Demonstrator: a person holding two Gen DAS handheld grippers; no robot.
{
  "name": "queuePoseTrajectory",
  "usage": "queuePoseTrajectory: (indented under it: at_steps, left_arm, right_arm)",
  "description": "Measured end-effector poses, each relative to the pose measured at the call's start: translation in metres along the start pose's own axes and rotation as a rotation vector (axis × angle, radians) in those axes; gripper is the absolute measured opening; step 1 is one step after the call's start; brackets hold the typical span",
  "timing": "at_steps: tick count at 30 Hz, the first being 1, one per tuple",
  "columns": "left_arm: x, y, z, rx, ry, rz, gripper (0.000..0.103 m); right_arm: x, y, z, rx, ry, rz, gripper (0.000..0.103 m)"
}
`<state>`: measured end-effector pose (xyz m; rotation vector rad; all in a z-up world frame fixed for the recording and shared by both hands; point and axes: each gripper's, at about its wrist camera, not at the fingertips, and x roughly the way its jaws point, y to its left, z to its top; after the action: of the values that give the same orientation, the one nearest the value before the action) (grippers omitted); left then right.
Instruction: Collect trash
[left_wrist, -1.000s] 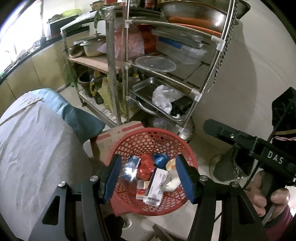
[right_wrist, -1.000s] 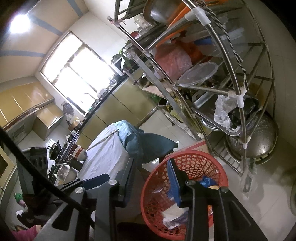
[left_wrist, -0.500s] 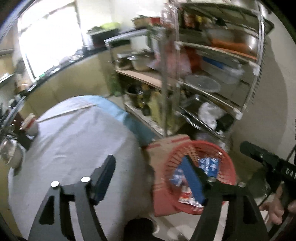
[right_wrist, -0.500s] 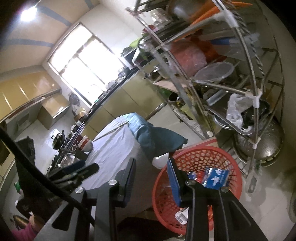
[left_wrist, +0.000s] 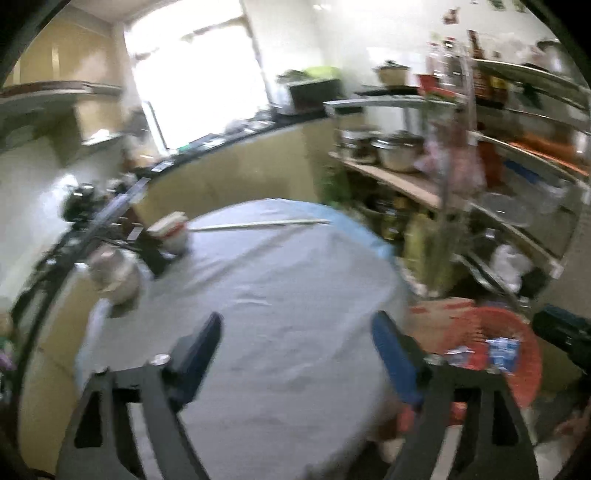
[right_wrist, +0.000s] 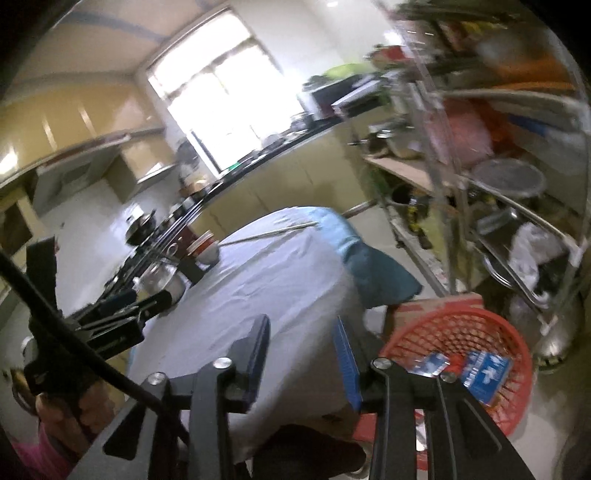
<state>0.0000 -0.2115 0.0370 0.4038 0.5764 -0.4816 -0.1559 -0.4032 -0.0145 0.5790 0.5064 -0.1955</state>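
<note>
Both views have swung away from the red basket (right_wrist: 458, 354), which a second ago sat straight ahead and now lies low at the right edge, on the floor beside the metal shelf (right_wrist: 517, 206); the blue packets (right_wrist: 484, 373) and other trash lie inside it. The left gripper (left_wrist: 295, 354) and the right gripper (right_wrist: 301, 354) are both opening with nothing between their jaws, so I judge the last pieces dropped. They now face the cloth-covered counter (left_wrist: 280, 295), where only bowls (right_wrist: 205, 251) and a stick show; more trash must be found.
</note>
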Motion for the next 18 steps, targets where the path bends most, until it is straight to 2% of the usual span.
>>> queuePoseTrajectory:
  at_steps: [2,8,13,18]
  left_arm:
    - [-0.006,0.021,-0.006,-0.027,-0.028,0.054,0.091]
    - [-0.012,0.073,-0.020,-0.114,-0.006,0.099,0.091]
    - [-0.017,0.113,-0.039,-0.189,0.017,0.171,0.091]
    - [-0.025,0.147,-0.060,-0.255,0.045,0.231,0.091]
  right_arm:
    - [0.006,0.018,0.000,-0.032,-0.004,0.026,0.063]
    - [0.029,0.079,0.001,-0.132,0.017,0.099,0.063]
    - [0.043,0.127,-0.006,-0.237,0.017,0.116,0.063]
    - [0.050,0.160,-0.013,-0.309,0.007,0.097,0.063]
